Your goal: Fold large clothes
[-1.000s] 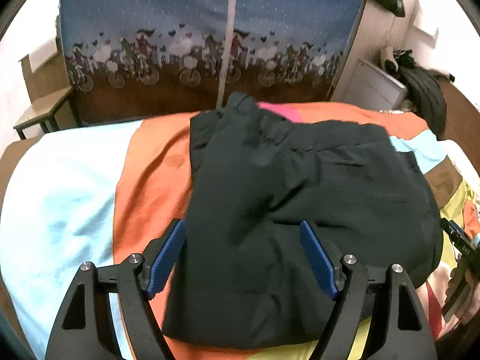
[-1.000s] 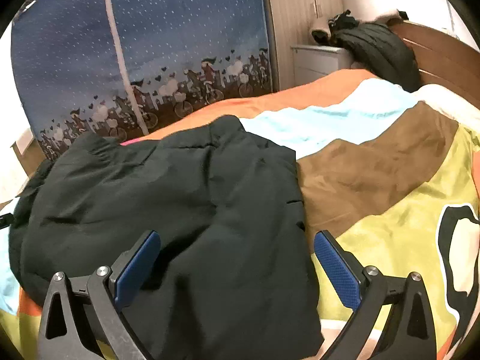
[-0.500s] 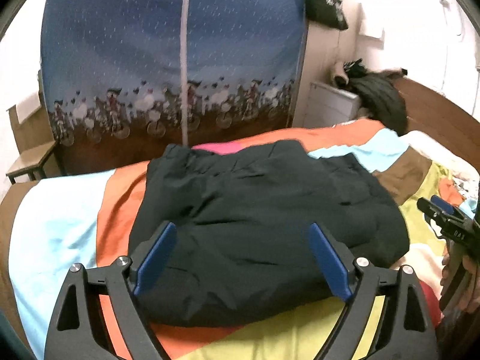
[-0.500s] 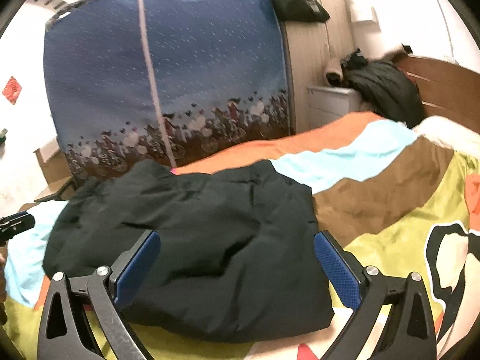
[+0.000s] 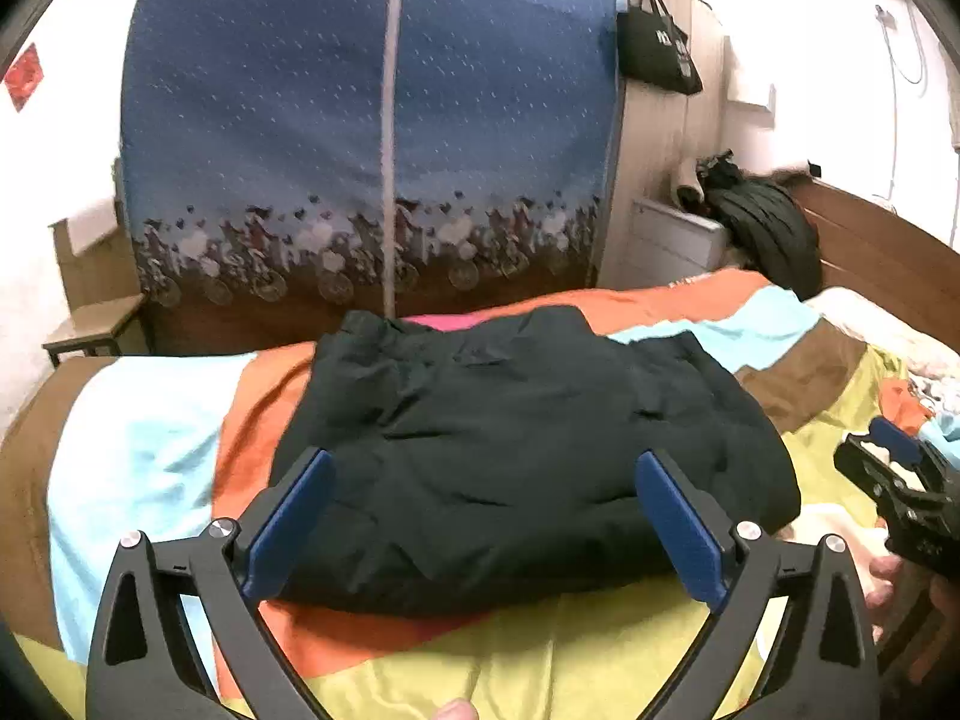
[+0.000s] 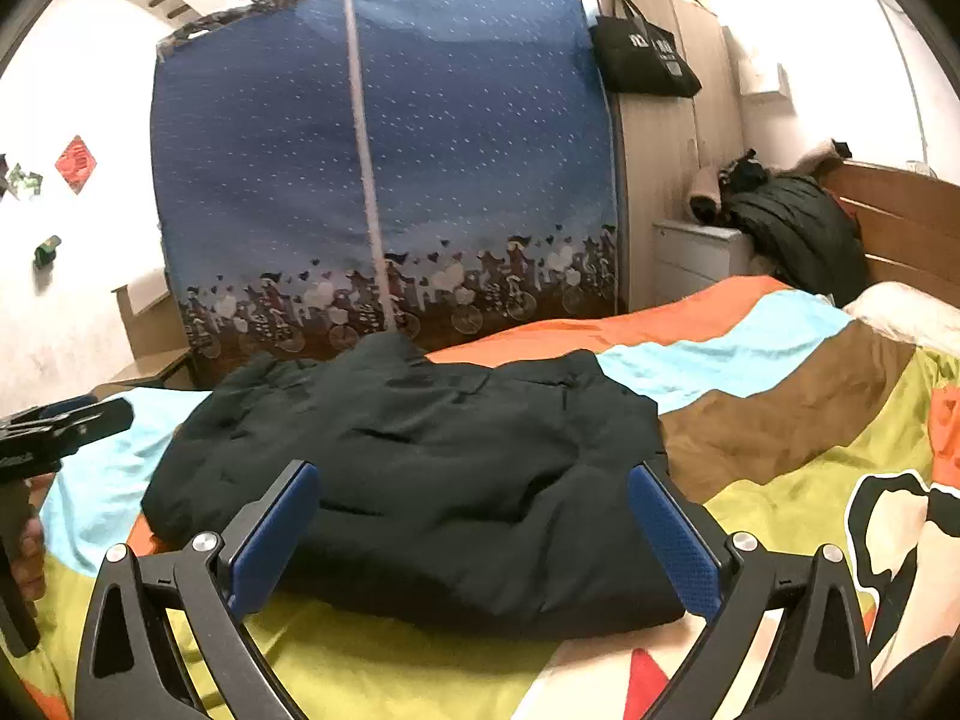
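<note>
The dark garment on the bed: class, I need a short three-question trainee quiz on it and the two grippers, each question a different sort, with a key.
1. True or false: the dark garment lies folded in a compact bundle on the patchwork bedspread.
2. Multiple choice: the left gripper is A) shut on the garment, B) open and holding nothing, C) shut on a pillow.
3. Fill in: behind the bed stands a blue fabric ____ printed with bicycles.

Key
1. True.
2. B. Its jaws have just been opening, with nothing pinched between them; the right gripper is open too.
3. Wardrobe.
</note>
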Tool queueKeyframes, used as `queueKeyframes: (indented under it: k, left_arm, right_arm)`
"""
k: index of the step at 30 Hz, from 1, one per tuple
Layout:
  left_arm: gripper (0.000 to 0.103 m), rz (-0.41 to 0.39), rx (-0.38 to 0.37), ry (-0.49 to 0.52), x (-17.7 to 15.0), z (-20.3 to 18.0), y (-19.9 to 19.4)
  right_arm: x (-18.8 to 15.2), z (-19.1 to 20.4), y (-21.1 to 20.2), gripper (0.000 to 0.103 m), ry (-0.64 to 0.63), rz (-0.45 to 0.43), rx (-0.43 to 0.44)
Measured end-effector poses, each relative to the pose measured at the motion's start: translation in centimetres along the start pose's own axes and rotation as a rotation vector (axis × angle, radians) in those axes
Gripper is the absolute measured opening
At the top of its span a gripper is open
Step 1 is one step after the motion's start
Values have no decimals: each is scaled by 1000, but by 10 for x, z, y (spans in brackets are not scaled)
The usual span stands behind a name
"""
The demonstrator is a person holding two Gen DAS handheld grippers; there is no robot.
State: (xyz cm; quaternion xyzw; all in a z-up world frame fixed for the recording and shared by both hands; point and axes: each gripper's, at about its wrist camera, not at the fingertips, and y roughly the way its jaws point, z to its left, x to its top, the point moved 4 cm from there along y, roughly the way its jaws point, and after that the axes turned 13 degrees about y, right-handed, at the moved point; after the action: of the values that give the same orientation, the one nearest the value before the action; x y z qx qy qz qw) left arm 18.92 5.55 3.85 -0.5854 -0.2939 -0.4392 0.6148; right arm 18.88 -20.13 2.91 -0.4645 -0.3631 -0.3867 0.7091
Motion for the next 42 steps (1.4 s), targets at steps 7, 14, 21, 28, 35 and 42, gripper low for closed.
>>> queueKeyframes:
  k: [7,14,21,28,35,42]
  left_arm:
    - [101,-33,26,59,-16,-8,-20]
    - [101,-39,48,16,-49,-3,-40]
    - [101,-8,58,21,-81,-7,-52]
    - [101,-23,62,28,-87,-9,-62]
    - [101,-15,58,45,-92,-11,-69]
    - [101,0,53,74,-98,-16,-70]
  right_arm:
    - [-17,16,-22,103,-19,1,20]
    - [-32,27,-46,103,-5,-19,35]
    - [-49,44,-64,103,-29,-18,42]
    - [-57,46,-71,103,-18,-9,-11]
    - [-66,41,-82,103,-6,-20,-64]
    - [-76,34,-77,103,-3,3,-81]
